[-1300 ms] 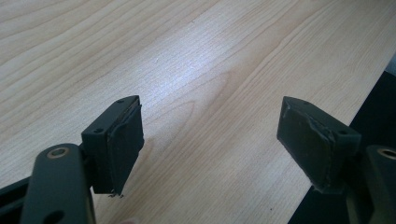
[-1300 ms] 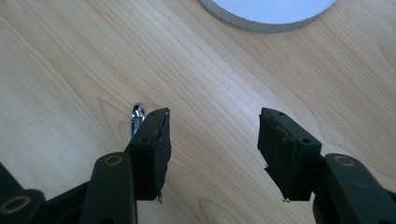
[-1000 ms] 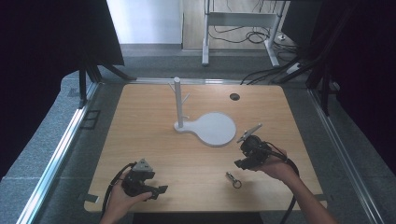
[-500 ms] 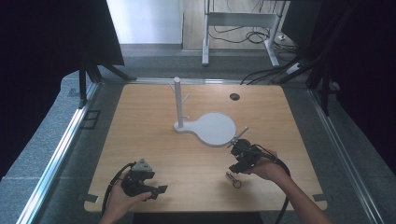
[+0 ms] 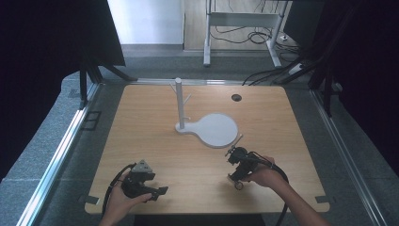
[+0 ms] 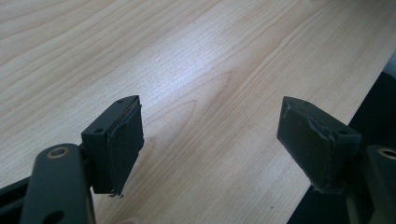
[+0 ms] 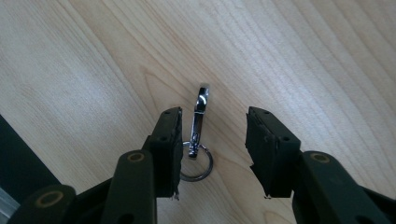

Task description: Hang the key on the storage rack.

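Observation:
A small metal clasp with a key ring lies flat on the wooden table. My right gripper points down over it, one black jaw on each side. The clasp sits closer to the left jaw, and neither pad presses on it. The jaws have just been closing and still stand apart. In the high view the right gripper is at the front right, with the clasp just below its tips. My left gripper rests at the front left, and its jaws are wide open over bare wood.
A white stand with a pegged post and a round flat base sits mid-table, just beyond the right gripper. A dark cable hole is at the back right. The table's front edge lies close to both hands.
The right gripper has moved toward the near edge and down onto the clasp, and its jaws have narrowed around it. The left gripper has stayed put.

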`<action>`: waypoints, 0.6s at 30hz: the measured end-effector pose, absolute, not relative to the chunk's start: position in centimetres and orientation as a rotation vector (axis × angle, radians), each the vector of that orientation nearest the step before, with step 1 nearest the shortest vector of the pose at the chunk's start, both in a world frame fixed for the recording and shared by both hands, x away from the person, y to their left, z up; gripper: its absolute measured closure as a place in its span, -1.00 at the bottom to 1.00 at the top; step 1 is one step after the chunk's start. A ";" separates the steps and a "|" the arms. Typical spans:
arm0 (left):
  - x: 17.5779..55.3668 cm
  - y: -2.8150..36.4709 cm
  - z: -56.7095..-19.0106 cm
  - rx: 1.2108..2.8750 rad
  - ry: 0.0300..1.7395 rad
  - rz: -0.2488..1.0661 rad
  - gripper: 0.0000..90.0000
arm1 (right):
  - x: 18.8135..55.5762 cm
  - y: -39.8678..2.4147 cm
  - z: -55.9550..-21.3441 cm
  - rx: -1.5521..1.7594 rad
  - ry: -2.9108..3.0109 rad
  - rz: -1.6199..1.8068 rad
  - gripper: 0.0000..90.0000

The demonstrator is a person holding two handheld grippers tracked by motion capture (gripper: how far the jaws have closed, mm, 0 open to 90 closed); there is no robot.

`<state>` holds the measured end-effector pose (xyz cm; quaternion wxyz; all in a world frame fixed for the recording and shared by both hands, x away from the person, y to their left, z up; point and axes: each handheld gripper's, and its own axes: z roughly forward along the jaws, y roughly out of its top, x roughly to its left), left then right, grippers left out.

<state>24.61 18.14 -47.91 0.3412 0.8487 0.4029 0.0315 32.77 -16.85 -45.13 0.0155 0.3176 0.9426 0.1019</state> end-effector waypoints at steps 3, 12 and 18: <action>24.6 18.1 -47.9 2.208 1.046 0.081 -0.49 | 32.8 -16.7 -45.5 0.994 2.937 0.300 0.29; 24.6 18.0 -47.9 2.208 1.046 0.082 -0.49 | 32.7 -16.1 -46.4 0.988 2.954 0.260 0.35; 24.6 18.1 -48.0 2.208 1.046 0.080 -0.49 | 32.8 -16.0 -46.7 0.992 2.957 0.225 0.41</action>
